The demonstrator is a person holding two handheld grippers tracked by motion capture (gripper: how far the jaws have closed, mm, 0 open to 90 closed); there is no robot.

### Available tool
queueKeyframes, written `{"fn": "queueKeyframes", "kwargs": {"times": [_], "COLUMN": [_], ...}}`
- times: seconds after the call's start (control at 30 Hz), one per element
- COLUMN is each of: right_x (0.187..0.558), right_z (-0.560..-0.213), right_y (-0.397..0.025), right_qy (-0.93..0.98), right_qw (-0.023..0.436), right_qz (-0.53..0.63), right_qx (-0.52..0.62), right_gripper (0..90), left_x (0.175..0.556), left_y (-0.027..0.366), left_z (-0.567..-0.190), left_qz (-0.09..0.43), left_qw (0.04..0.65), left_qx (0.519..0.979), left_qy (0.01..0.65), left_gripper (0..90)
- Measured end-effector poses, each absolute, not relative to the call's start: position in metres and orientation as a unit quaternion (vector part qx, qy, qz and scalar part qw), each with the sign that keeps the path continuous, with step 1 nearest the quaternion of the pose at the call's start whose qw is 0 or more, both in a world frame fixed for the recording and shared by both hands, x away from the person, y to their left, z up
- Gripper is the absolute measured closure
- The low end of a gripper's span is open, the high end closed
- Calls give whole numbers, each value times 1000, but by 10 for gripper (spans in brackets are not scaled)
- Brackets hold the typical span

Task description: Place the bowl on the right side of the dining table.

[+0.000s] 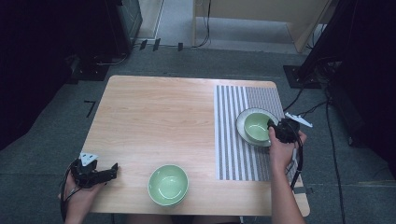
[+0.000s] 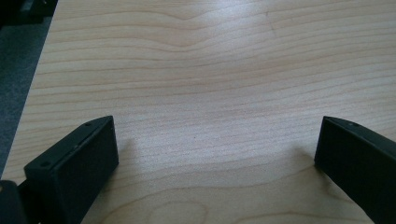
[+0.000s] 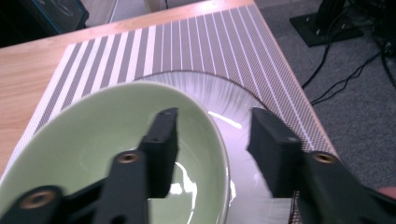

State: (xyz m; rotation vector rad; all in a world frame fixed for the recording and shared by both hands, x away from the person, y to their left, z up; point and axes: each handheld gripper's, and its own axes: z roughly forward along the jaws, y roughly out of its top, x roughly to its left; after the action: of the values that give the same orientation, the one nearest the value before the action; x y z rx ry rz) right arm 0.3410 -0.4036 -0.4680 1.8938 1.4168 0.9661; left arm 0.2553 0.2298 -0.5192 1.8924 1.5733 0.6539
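I am working on the green bowl (image 1: 257, 126) that is sitting on the white plate (image 1: 243, 132), on the striped mat (image 1: 233, 140) toward the right edge of the table (image 1: 154, 116). My right claw (image 3: 212, 140) is standing open across the bowl's near rim: one jaw is hanging inside the bowl, the other outside it over the plate, and neither is pinching the wall yet as far as I can tell. To do this well, I am thinking I should settle both jaws lower so the rim sits deep between them, close squarely on the wall, and lift straight up so the plate is not dragged along the mat. A glazed rim may slip, so a firm, centred bite matters. My left claw (image 1: 108, 173) is resting open and empty over bare wood at the near left corner, with a second green bowl (image 1: 168, 185) sitting by the near edge.
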Motion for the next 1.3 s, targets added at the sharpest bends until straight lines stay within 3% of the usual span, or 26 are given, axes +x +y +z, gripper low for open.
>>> {"fn": "queueKeyframes", "kwargs": {"times": [0.17, 0.4, 1.3], "right_x": [334, 322, 270], "right_z": [-461, -455, -454], "right_y": [-402, -404, -386], "right_qy": [540, 534, 571], "right_qw": [302, 300, 296], "right_qz": [373, 392, 411], "right_qx": [692, 686, 646], "right_gripper": [240, 157, 165], "left_x": [255, 255, 255], "left_y": [230, 230, 230], "left_z": [-519, -519, -519], "left_qz": [246, 246, 246], "left_qw": [293, 293, 293], "left_qx": [711, 710, 710], "left_qy": [591, 591, 591], "left_gripper": [0, 0, 0]}}
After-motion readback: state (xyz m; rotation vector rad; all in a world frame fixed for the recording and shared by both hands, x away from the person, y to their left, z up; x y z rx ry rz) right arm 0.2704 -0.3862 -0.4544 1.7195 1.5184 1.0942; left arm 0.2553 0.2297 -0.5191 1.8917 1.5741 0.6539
